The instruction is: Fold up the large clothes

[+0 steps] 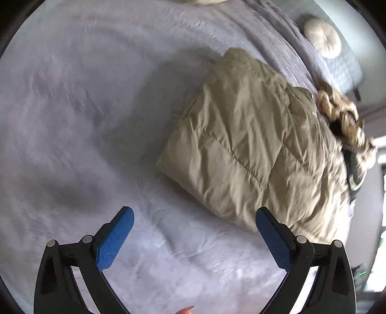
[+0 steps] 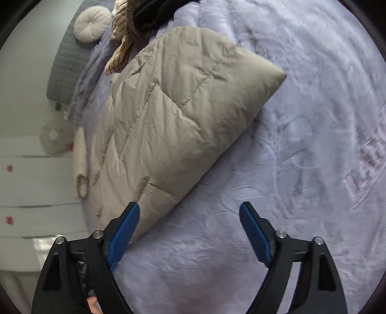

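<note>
A folded beige quilted coat (image 1: 253, 149) lay on a pale lavender plush bedspread (image 1: 84, 108) as we held both tools above it, neither touching the fabric. Our left gripper (image 1: 194, 218) hovered with its blue-padded fingers (image 1: 115, 238) spread wide and nothing between them, the coat's near corner just beyond its right finger. Our right gripper (image 2: 189, 213) was likewise spread and empty, its left finger (image 2: 124, 233) overlapping the coat's lower edge in the picture, though we could not tell whether it touched. The left wrist view alone showed a tan, braided-looking item (image 1: 342, 116) at the coat's far side, blurred by motion, and a fingertip (image 1: 185, 309) at the bottom edge. The right wrist view alone showed a black garment (image 2: 154, 12) and a striped cream cloth (image 2: 120, 46) heaped beyond the coat, raised lettering (image 2: 369, 161) pressed into the bedspread, and white drawer fronts (image 2: 36, 183) beside the bed. Both views caught a round cream cushion (image 2: 93, 24) resting against a grey quilted headboard (image 2: 67, 62).
</note>
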A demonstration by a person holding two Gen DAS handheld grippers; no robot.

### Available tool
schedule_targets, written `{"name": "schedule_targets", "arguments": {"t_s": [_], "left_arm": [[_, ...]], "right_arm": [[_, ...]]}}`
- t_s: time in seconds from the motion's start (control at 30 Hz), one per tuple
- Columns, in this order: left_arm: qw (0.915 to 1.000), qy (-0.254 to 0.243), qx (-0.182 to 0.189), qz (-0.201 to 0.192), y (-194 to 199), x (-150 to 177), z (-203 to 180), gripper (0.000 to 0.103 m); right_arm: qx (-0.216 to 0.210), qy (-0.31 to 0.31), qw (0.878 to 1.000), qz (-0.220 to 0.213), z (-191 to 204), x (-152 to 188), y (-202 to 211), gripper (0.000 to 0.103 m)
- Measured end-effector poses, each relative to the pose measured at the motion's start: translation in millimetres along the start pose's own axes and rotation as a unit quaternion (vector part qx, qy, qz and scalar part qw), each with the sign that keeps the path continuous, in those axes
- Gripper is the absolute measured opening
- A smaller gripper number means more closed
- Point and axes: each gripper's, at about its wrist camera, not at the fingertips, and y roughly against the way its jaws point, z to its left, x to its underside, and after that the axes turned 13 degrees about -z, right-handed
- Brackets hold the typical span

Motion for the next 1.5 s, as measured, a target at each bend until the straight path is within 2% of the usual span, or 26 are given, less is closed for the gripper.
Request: {"name": "schedule_targets", "arguments": {"t_s": [0.1,0.2,0.33,0.47,0.6,0.7,0.73,0.77,0.83,0.87,0.9,1.0,1.23,1.3,1.5], "left_arm": [[0.9995,0.026,0.008,0.015,-14.0,0.1,5.3,0.101],[0.9987,0.04,0.027,0.015,-20.6,-0.1,4.0,0.101],[0.9919,0.07,0.1,0.035,-40.9,-4.7,-0.8,0.101],[0.9865,0.057,0.148,0.041,-62.9,-8.5,-22.3,0.101],[0.9853,0.059,0.157,0.032,-81.2,-10.7,-38.0,0.101],[0.9846,0.087,0.151,0.014,-94.8,-17.2,-41.1,0.1],[0.9842,0.096,0.148,0.004,-93.7,-19.3,-40.0,0.087],[0.9835,0.099,0.151,-0.003,-92.9,-22.2,-39.6,0.057],[0.9791,0.105,0.174,-0.006,-92.5,-24.8,-44.0,0.027],[0.9801,0.093,0.175,-0.012,-88.2,-25.1,-48.9,0.021],[0.982,0.072,0.173,-0.019,-82.0,-25.1,-54.5,0.019],[0.9829,0.032,0.178,-0.032,-64.0,-27.3,-65.9,0.015],[0.9818,0.013,0.188,-0.024,-17.8,-19.4,-49.1,0.015],[0.9821,0.01,0.188,-0.014,-4.9,-10.5,-45.2,0.015],[0.9836,-0.006,0.178,0.026,34.8,34.6,3.9,0.015]], "right_arm": [[-0.016,-0.032,0.999,0.003,-12.1,-0.3,-11.2,0.089],[-0.049,-0.061,0.997,0.002,-20.1,-4.0,-21.6,0.089],[-0.094,-0.08,0.992,0.007,-22.3,-11.8,-38.9,0.089],[-0.14,-0.093,0.986,0.018,-19.8,-21.7,-70.2,0.089],[-0.169,-0.107,0.979,0.018,-19.6,-28.1,-95.0,0.089],[-0.181,-0.117,0.977,0.007,-18.4,-31.3,-104.9,0.089],[-0.181,-0.122,0.976,0.006,-18.2,-30.8,-105.3,0.089],[-0.178,-0.127,0.976,0.007,-17.7,-29.9,-104.3,0.087],[-0.174,-0.13,0.976,0.012,-16.3,-28.0,-101.1,0.062],[-0.175,-0.132,0.976,0.016,-15.6,-27.1,-99.5,0.041],[-0.178,-0.134,0.975,0.017,-15.1,-26.8,-98.1,0.032],[-0.194,-0.12,0.974,0.016,-7.7,-25.7,-89.3,0.023],[-0.208,-0.101,0.972,0.029,-3.0,3.3,-50.9,0.022],[-0.207,-0.104,0.972,0.034,-7.8,17.4,-38.6,0.022],[-0.196,-0.138,0.97,0.052,-40.1,77.1,-6.4,0.022]]}}
